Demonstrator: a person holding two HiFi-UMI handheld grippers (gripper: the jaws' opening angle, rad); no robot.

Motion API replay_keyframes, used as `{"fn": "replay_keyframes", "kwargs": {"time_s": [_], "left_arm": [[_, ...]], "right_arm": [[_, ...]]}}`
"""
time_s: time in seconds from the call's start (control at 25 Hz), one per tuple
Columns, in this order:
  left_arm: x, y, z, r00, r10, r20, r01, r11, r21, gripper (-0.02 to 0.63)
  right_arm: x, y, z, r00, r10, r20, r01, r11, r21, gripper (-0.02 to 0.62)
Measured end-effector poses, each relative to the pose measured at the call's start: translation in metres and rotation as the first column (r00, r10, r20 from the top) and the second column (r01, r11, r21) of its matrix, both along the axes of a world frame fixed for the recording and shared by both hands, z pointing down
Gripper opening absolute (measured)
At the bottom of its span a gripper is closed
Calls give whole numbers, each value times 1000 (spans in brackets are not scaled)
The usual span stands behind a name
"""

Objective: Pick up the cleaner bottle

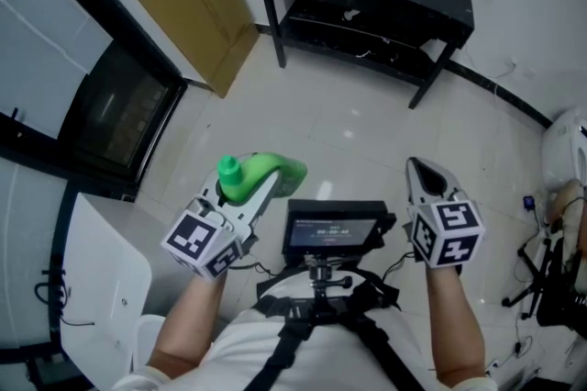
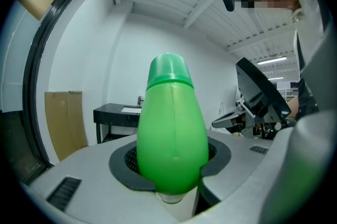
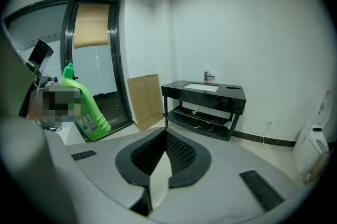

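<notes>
Left gripper (image 1: 272, 181) fingers clamped the green cleaner bottle (image 2: 171, 133), which was held in the air. Its base was cut off in the left gripper view; only the right gripper view showed its side profile. Right gripper (image 3: 166, 136) fingers were closed and empty.

- The left gripper (image 1: 268, 189), held out ahead on the left forearm (image 1: 188, 325), has its jaws clamped on the body of the cleaner bottle (image 1: 248, 181).
- The right gripper (image 1: 422, 171), on the right forearm (image 1: 454, 325), has its jaws together with nothing between them.
- The two grippers are side by side and well apart, both pointing forward.
</notes>
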State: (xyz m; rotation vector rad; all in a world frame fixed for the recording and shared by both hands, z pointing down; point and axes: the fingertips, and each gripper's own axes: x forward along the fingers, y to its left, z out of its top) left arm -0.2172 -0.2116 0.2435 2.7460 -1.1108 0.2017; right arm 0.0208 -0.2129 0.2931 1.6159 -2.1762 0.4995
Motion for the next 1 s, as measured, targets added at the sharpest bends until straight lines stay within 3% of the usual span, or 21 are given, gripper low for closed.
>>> {"fn": "replay_keyframes", "kwargs": {"time_s": [0.64, 0.8, 1.0], "left_arm": [[7, 4, 1, 1000, 21, 1, -21, 1000, 2, 164], [5, 3, 1, 1000, 22, 3, -22, 999, 37, 164], [8, 8, 2, 1000, 23, -2, -23, 1000, 12, 164]], "right_arm": [[-9, 3, -2, 999, -32, -12, 32, 999, 7, 3], [-10, 5, -1, 999, -39, -19, 39, 999, 8, 2], [-10, 9, 1, 999, -41, -21, 41, 999, 6, 2]]}}
